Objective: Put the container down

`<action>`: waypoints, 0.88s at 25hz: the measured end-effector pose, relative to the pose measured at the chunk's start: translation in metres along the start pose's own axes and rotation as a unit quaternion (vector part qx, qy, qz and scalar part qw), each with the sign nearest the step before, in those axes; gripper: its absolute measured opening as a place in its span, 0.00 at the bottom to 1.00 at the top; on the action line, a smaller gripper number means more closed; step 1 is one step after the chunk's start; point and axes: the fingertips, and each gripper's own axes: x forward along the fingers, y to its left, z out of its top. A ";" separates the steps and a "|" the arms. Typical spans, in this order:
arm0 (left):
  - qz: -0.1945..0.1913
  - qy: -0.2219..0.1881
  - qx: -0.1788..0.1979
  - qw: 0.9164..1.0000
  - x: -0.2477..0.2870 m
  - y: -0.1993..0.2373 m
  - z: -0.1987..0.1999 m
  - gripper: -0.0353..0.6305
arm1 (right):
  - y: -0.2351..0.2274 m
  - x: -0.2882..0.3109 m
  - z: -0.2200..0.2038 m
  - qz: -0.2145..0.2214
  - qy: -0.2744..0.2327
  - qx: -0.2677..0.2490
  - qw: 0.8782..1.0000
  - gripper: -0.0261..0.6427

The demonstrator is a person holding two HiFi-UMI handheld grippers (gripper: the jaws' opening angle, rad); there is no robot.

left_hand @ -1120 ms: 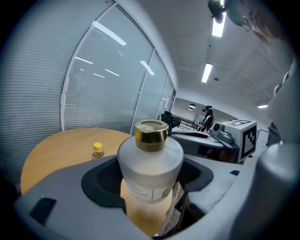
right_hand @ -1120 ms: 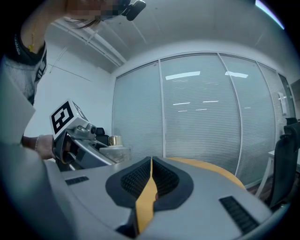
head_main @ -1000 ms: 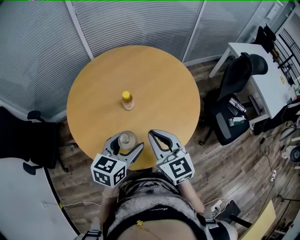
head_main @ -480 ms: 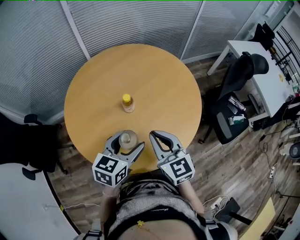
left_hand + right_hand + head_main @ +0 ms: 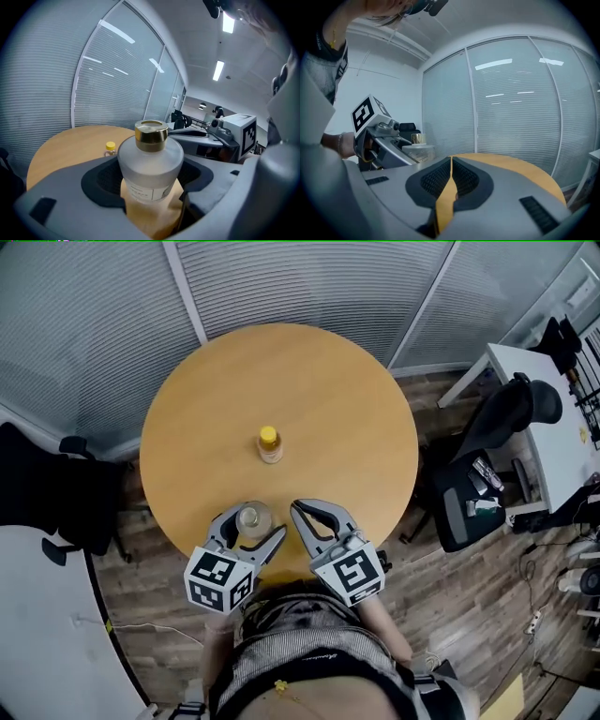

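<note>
Bottle (image 5: 150, 159) sat pinched in my left gripper (image 5: 251, 527) above the table's (image 5: 356, 427) six-o'clock edge, not yet released; my right gripper (image 5: 314, 514), jaws pressed together, held nothing.

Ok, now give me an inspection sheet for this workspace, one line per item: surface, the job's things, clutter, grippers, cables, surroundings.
Surface: round wooden table, mostly bare.
Job's things: frosted container with a gold cap, upright over the table's near edge; whether its base touches the table cannot be told.
Clutter: one small yellow-capped bottle, upright near the table's middle.
Grippers: left gripper closed on the container; right gripper shut, empty, beside it.
Cables: thin white lead on the floor at left; another lead on the floor at right.
Surroundings: blinds behind glass, black office chair, white desk.
</note>
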 end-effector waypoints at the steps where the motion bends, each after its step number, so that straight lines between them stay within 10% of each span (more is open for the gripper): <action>1: 0.008 -0.005 -0.007 1.000 0.002 -0.001 0.003 0.57 | -0.003 0.000 0.001 0.010 0.000 -0.002 1.000 0.08; 22: 0.123 -0.069 -0.055 0.988 0.036 -0.047 0.031 0.57 | -0.060 -0.034 0.006 0.121 -0.011 -0.037 0.992 0.08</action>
